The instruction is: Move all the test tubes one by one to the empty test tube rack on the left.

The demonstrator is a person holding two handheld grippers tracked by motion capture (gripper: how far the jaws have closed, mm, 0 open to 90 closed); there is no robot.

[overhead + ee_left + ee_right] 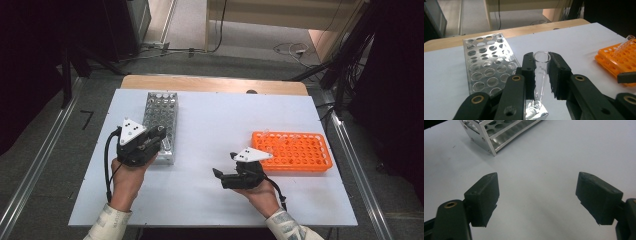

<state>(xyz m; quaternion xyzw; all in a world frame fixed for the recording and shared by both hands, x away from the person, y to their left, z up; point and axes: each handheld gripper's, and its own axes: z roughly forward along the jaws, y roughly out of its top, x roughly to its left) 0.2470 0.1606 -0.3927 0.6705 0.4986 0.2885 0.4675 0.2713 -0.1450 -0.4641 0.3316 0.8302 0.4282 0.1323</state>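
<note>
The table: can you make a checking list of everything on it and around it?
Surface: white table top, wooden edge at the far side.
Job's things: clear tube; metal rack on the left; orange rack on the right.
Clutter: nothing seen.
Grippers: left gripper shut on the clear tube at the metal rack's near end; right gripper open, nothing between its jaws.
Cables: black cable trails from the left gripper.
Surroundings: grey floor, loose wires.

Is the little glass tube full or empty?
Empty. The glass tube, held between the left gripper's fingers above the metal rack, looks clear all the way down, with no liquid inside.
</note>
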